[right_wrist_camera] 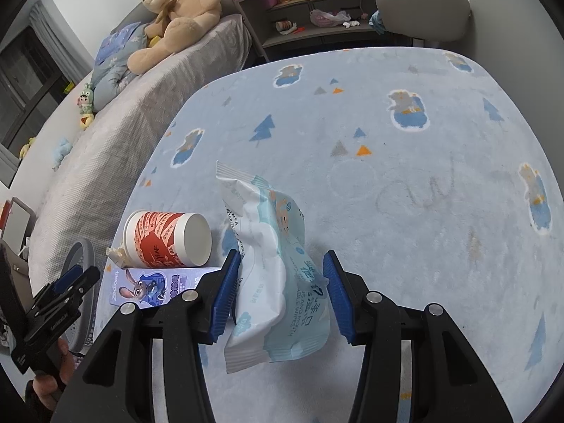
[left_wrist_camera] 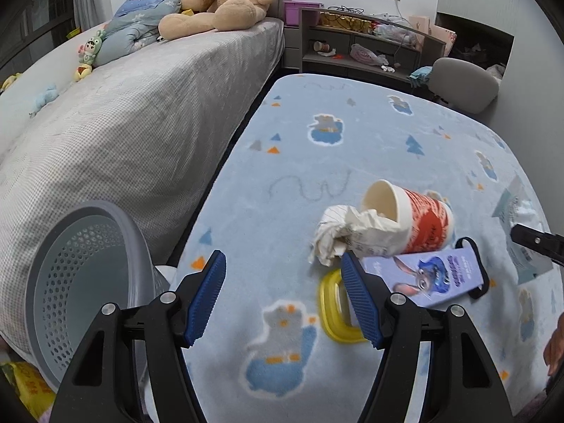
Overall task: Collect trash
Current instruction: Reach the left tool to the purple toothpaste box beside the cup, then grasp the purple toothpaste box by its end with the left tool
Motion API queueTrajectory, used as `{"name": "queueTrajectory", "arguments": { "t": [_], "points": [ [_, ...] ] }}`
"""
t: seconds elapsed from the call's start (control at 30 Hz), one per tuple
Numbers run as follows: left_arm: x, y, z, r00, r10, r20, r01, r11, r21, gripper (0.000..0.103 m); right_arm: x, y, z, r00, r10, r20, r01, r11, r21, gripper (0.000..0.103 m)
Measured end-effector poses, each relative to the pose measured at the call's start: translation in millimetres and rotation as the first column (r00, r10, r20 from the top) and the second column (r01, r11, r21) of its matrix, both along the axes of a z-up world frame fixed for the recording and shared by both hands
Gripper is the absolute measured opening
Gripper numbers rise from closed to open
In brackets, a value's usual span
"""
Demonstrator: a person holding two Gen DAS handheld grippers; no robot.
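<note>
our right gripper (right_wrist_camera: 280,294) has its blue pads set around a pale blue wet-wipe pack (right_wrist_camera: 271,264); the left pad touches the wrapper, while on the right we can't tell whether the pad presses or just stands beside it, so we can't say the grip is firm. our left gripper (left_wrist_camera: 283,298) stands half open with nothing between its pads, hovering over the blue cartoon rug (left_wrist_camera: 352,162).

just beyond the left pads lies a yellow plastic ring (left_wrist_camera: 333,312), partly hidden behind the right pad, then a purple cartoon box (left_wrist_camera: 426,275), and touching it a red and white paper cup (left_wrist_camera: 412,218) on its side with crumpled paper (left_wrist_camera: 340,234) spilling from its mouth. at the left, beside the bed (left_wrist_camera: 123,134), the grey perforated bin (left_wrist_camera: 81,268) leans with its mouth towards us. a teddy bear (left_wrist_camera: 225,0) sits at the far end of the bed, with shelves (left_wrist_camera: 363,46) against the wall.

we judge the soft pack could slide out or sag when lifted, since it is limp and held only near one end. reaching for the cup, we might nudge it and roll it away, or shake the paper loose. the tilted bin may shed whatever lands on its rim.
</note>
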State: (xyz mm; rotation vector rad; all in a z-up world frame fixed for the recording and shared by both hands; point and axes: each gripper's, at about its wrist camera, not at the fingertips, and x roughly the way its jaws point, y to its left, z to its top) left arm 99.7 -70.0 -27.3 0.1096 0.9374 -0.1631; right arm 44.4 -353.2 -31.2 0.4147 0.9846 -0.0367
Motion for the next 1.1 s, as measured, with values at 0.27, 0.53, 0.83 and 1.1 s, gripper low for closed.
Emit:
{"name": "queueTrajectory", "arguments": {
  "t": [0.27, 0.53, 0.83, 1.1],
  "points": [
    [20.8, -11.5, -13.6, 1.000, -0.029, -0.006, 0.029, 0.999, 0.031, 0.065, -0.2, 0.4, 0.2, 1.000, 0.001, -0.001, -0.001, 1.000, 0.002, 0.048],
    [12.1, -18.5, -19.5, 0.998, -0.067, -0.012, 0.067, 0.998, 0.017, 0.065, -2.7, 1.3, 2.8, 1.000, 0.004, 0.009, -0.005, 1.000, 0.010, 0.048],
    [-8.5, -25.3, -19.7, 0.995, -0.100, -0.028, 0.100, 0.995, -0.010, 0.065, -6.1, -5.1, 5.8, 1.000, -0.004, 0.019, 0.003, 1.000, 0.023, 0.048],
    [-36.4, -35.2, -22.3, 0.987, -0.152, -0.053, 0.150, 0.988, -0.027, 0.065, -9.0, -10.9, 7.7, 1.000, -0.012, 0.027, 0.011, 0.999, 0.030, 0.048]
  ]
}}
